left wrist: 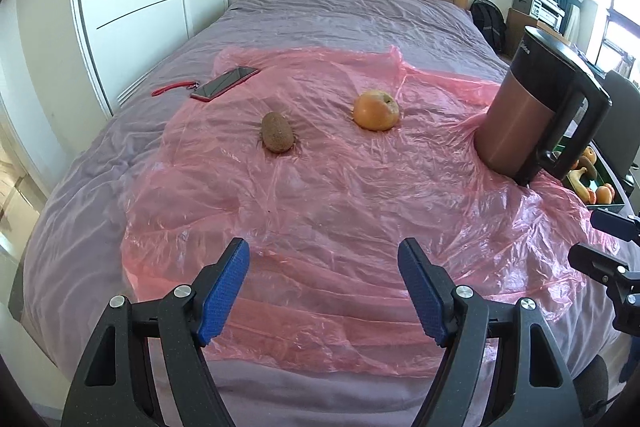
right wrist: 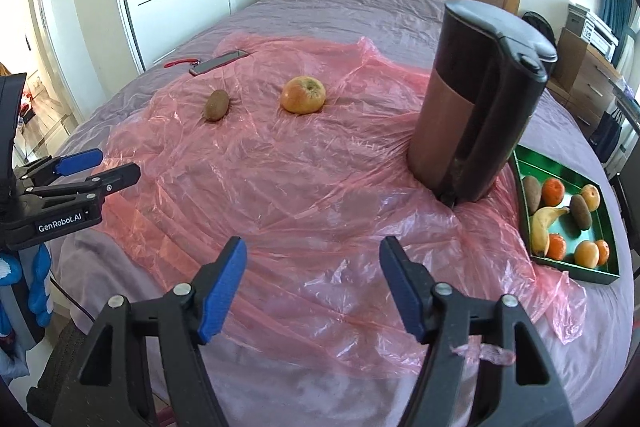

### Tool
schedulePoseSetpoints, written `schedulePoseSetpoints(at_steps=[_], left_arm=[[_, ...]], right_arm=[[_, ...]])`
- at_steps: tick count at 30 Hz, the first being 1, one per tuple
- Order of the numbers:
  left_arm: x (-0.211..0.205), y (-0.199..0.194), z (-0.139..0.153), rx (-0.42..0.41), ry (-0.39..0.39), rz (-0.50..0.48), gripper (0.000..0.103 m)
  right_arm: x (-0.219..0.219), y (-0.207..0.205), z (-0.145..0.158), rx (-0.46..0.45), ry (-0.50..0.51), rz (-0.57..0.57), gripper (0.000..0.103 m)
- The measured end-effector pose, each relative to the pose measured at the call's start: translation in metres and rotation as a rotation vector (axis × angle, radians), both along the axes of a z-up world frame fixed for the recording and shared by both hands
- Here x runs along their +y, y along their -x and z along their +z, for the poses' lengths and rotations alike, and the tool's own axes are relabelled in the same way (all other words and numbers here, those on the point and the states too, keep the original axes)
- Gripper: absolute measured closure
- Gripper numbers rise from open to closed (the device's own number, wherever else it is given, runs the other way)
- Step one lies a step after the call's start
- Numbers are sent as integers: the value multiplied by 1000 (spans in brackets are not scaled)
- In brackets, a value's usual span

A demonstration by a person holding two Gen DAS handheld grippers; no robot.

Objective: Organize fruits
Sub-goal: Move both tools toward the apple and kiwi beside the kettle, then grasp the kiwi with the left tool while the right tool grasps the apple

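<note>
Kiwi (left wrist: pixel 277 132), apple (left wrist: pixel 376 109) on pink sheet (left wrist: pixel 320 203); kettle (right wrist: pixel 476 103) fronts tray (right wrist: pixel 560 167).

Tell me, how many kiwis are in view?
3. One kiwi lies on the pink sheet, left of the apple. Two lie in the green tray: and. The kettle may hide more.

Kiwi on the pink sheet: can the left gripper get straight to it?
Probably yes. The left gripper is open and empty, and only bare plastic sheet lies between it and the kiwi.
</note>
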State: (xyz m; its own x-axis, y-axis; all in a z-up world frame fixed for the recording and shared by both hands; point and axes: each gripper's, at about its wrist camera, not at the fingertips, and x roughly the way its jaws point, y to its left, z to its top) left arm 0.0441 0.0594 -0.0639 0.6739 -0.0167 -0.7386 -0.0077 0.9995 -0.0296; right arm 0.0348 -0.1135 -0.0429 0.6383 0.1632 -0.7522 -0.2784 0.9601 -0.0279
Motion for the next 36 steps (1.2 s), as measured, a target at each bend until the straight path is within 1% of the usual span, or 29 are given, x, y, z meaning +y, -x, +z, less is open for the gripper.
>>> schedulePoseSetpoints(at_steps=[8,14,18,21,23,24,26,28,30,36], left_arm=[[26,-26,-27,45,11,57,31],[42,-57,-39,61,25,89,31],[53,-79,-38,53,36,110,31],[62,-99,-36,40,51,129,31],[67,-113,-37,36,63,143,31],[68,-119,-38,34,66,147,31],[69,-133,-42,27,72,148,31],[71,-145,-46,24,88,144,31],[71,-154,-49,20,105,143,31],[74,-185,-66,25,95,142,31]], right_arm=[[16,-30,-31,76,-1,31,15],[30,-59,-44,98,-19,60,15],[35,-86,-42,78,-61,60,15],[39,-112,-38,46,-110,49,14],[41,-130,-36,20,-136,38,10],[42,-140,-35,4,-150,31,6],[45,-161,-35,-22,-167,26,6],[49,-178,-37,-37,-172,25,5],[52,-197,-39,-55,-178,22,0],[65,-243,-51,-84,-178,27,0]])
